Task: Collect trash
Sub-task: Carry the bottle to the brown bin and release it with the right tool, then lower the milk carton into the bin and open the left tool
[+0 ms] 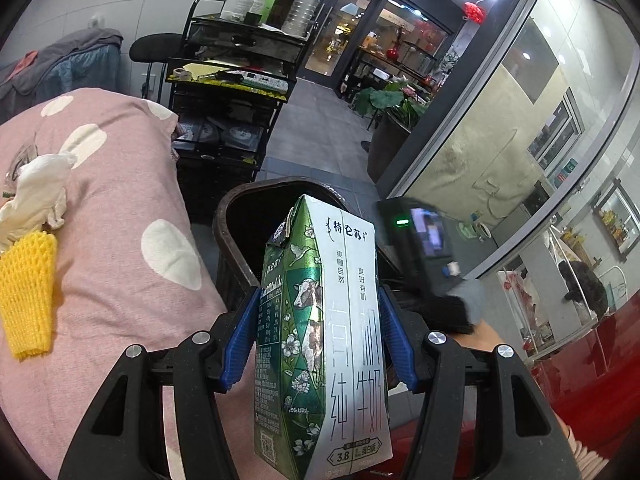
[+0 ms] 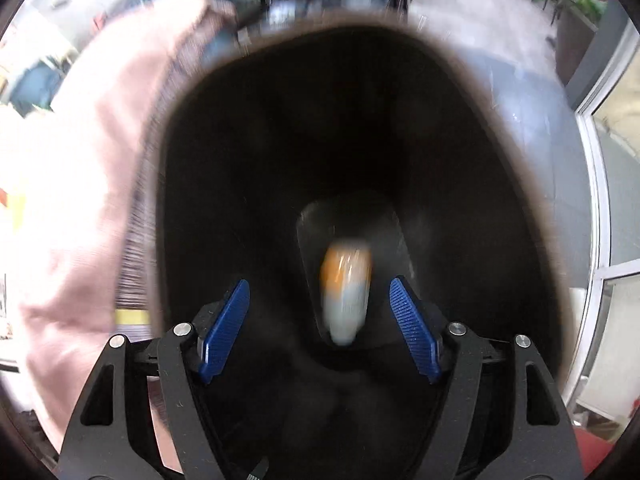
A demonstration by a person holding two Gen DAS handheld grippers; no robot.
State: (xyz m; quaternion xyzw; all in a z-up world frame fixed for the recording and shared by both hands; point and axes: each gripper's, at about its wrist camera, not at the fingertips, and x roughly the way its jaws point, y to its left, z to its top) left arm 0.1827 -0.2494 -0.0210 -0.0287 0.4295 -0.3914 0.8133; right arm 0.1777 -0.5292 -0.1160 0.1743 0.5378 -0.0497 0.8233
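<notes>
We have the milk carton (image 1: 320,336) clamped upright between the blue pads (image 1: 236,344) of the left gripper (image 1: 318,334), both pads pressed against its sides, and it sits just short of the dark bin (image 1: 228,216), whose rim shows behind the carton's top. The right gripper (image 2: 320,328) hangs over that same bin (image 2: 168,128) with its fingers spread wide and nothing between them; below the gap a blurred bottle (image 2: 346,292) with an orange band lies or falls inside the bin, we cannot tell which.

Beside the bin is a bed with a pink spotted cover (image 1: 120,240). On it lie a crumpled white tissue (image 1: 36,196) and a yellow foam net (image 1: 26,292), touching each other and well apart from the carton.

Our worry from here is the drop: letting go before the carton is clear over the rim could bounce it off the edge onto the cover or floor. The two grippers are also close above one opening, so a hurried move could knock them together.
</notes>
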